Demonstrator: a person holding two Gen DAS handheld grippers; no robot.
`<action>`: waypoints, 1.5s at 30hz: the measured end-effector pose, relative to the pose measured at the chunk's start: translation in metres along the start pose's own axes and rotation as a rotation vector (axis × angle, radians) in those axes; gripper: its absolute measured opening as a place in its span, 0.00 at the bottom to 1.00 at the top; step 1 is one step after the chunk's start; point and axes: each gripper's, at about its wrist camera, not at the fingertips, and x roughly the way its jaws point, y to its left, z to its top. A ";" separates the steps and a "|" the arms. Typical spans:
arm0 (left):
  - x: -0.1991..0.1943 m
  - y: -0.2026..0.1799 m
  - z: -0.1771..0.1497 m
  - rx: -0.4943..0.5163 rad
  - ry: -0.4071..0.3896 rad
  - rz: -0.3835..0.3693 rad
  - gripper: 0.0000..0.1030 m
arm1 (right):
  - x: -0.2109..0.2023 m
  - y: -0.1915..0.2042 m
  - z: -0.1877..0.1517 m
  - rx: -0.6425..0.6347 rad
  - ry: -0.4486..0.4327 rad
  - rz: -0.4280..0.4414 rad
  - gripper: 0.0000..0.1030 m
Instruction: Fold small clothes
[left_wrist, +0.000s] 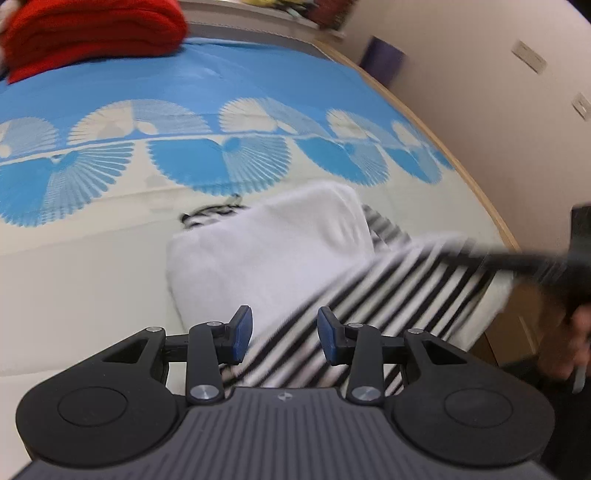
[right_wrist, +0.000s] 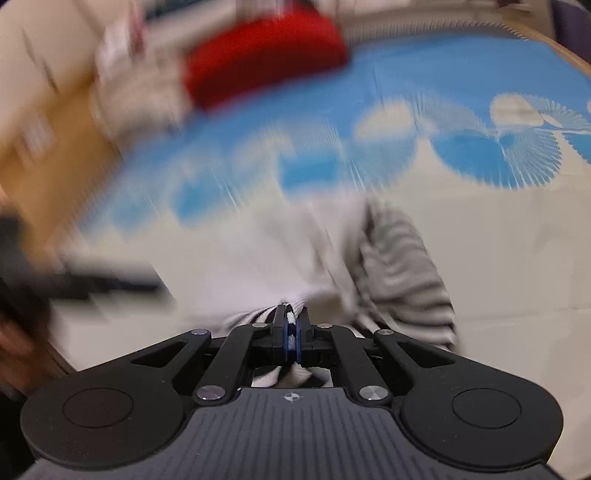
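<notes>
A small black-and-white striped garment (left_wrist: 388, 291) with a white inner side (left_wrist: 273, 243) lies partly folded on the patterned cloth. My left gripper (left_wrist: 284, 334) hovers over its near edge, jaws apart, with nothing pressed between the blue pads (left_wrist: 242, 332). The other gripper shows at the right as a dark blur (left_wrist: 535, 262) over the striped part. In the right wrist view, my right gripper (right_wrist: 291, 332) is shut on a fold of the striped garment (right_wrist: 399, 273), with striped cloth squeezed between its pads. That view is heavily blurred.
A blue-and-cream fan-patterned cloth (left_wrist: 229, 147) covers the table. A folded red garment (left_wrist: 92, 33) sits at the far left corner, also seen as a red garment (right_wrist: 266, 55) in the right wrist view. The table's wooden edge (left_wrist: 480, 184) runs along the right, beside a beige wall.
</notes>
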 end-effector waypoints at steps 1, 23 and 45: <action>-0.002 -0.005 -0.003 0.016 0.012 -0.019 0.41 | -0.016 -0.004 0.003 0.024 -0.056 0.051 0.03; 0.045 -0.021 -0.006 0.102 0.136 0.010 0.54 | -0.021 -0.089 -0.023 0.054 0.011 -0.328 0.05; 0.031 0.041 0.029 -0.190 0.028 0.136 0.54 | 0.065 -0.100 0.038 0.390 -0.253 -0.232 0.04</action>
